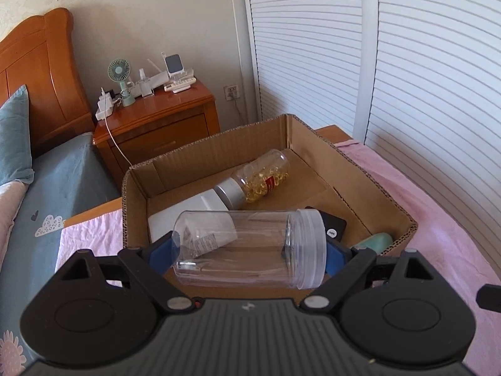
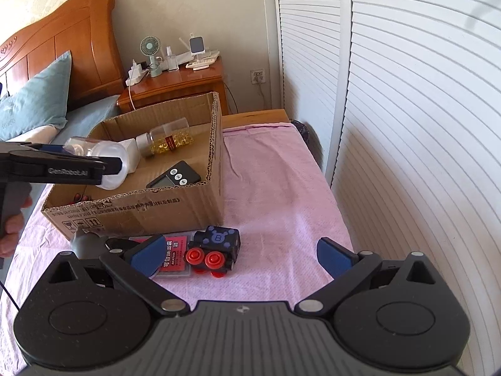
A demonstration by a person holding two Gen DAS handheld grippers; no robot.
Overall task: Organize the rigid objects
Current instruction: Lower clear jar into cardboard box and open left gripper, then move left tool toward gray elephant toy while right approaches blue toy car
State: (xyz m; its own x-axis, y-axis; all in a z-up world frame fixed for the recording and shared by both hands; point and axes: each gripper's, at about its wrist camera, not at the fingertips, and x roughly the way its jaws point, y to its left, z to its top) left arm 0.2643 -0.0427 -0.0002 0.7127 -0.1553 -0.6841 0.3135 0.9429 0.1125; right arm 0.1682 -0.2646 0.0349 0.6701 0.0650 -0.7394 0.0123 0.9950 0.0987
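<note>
Three items crowd the cardboard box (image 1: 360, 169) beneath the held clear jar (image 1: 250, 247).

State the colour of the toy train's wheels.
Red; the toy train shows best in the right wrist view.

Your two handheld grippers: black frames, blue pads.

On your left gripper (image 1: 250, 252) and right gripper (image 2: 241, 255) you see the same build: a ribbed dark-grey body with a small pale logo at its front edge, two round black housings with recessed discs, angled black link arms on silver pivot screws, and triangular cut-outs near the finger bases. Your left finger arm carries white "GenRobot.AI" lettering, and bare skin of your left hand (image 2: 11, 230) shows around its grey handle.
</note>
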